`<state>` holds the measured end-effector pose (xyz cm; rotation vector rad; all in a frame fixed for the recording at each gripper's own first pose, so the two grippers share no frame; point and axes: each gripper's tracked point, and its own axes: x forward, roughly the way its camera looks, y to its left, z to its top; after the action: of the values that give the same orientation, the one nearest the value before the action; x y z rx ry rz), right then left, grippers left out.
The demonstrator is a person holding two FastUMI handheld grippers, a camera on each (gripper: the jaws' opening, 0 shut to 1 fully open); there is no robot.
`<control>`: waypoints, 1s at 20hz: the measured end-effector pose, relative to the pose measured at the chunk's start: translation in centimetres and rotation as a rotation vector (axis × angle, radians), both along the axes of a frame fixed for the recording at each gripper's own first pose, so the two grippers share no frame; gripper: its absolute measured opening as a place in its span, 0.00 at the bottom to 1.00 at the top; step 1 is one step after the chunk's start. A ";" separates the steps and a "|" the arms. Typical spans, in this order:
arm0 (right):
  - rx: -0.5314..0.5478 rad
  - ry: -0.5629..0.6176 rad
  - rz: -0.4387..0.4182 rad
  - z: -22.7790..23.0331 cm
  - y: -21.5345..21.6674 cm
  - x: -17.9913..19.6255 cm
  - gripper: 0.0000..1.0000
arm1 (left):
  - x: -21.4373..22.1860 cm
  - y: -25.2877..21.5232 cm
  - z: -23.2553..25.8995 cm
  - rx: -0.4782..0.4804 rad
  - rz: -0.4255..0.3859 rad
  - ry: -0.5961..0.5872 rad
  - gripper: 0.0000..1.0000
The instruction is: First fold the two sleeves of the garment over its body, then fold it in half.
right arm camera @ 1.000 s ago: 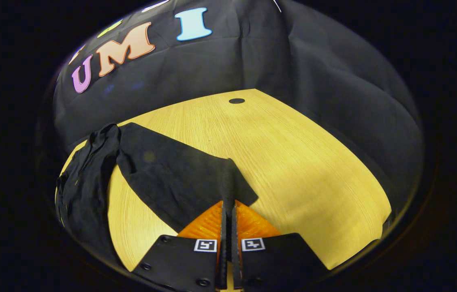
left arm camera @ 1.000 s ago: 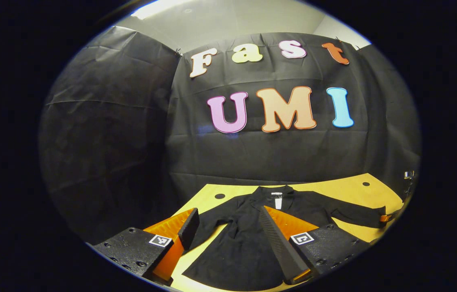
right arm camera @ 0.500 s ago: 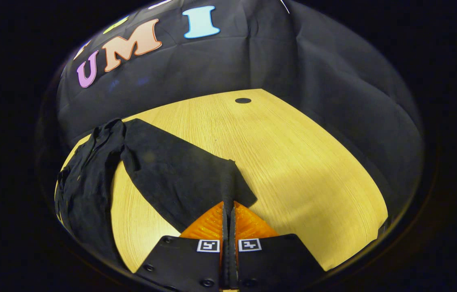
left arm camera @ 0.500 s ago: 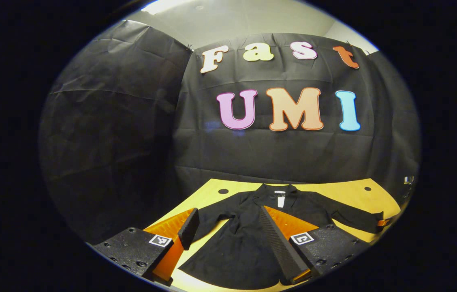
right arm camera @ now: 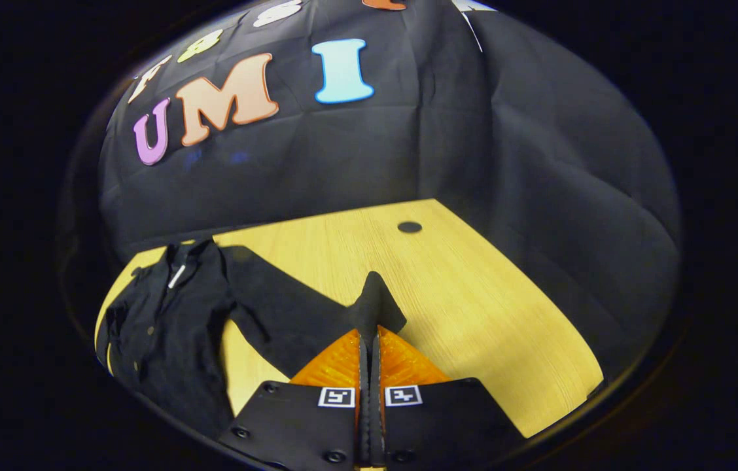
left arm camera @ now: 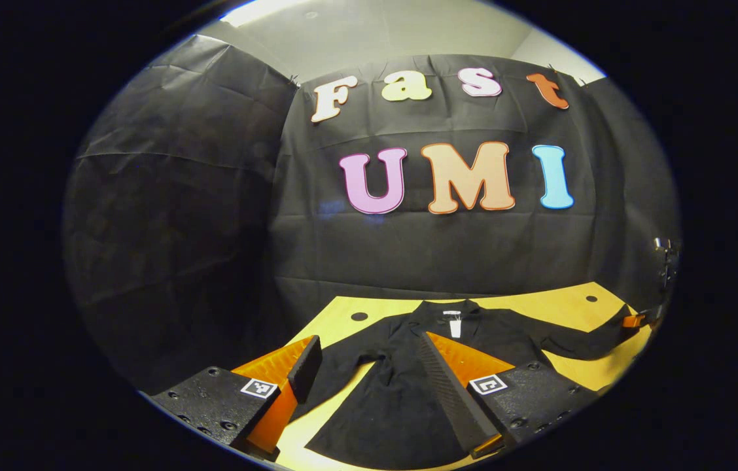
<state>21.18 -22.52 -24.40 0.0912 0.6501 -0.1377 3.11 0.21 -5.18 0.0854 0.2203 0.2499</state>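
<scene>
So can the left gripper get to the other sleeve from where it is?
Probably yes. The left gripper is open over the garment, and the near sleeve lies flat beside one finger with nothing on it.

Left gripper: black screwed housings. Each carries a square black-and-white marker. Right gripper: same build.

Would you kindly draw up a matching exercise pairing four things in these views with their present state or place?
Things:
1. left tongs
2. right tongs
3. garment's collar
4. table

States:
A. at the far end of the garment, toward the booth wall
B. open above the garment's body
C. wooden, with a dark round hole
D. shut on the sleeve cuff

Pairs: 1-B, 2-D, 3-A, 4-C
</scene>
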 end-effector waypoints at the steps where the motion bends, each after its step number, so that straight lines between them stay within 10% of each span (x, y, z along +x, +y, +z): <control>1: -0.010 -0.022 0.009 1.3 0.7 0.8 0.02 | 0.2 0.4 0.2 -0.002 -0.007 -0.007 0.90; 20: -0.037 -0.265 0.361 12.4 29.3 12.2 0.02 | -1.0 9.0 -1.6 -0.084 0.080 0.007 0.91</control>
<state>33.36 6.77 -12.05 -0.0445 0.3902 0.2082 2.12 9.22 -6.82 -0.0058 0.2412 0.3197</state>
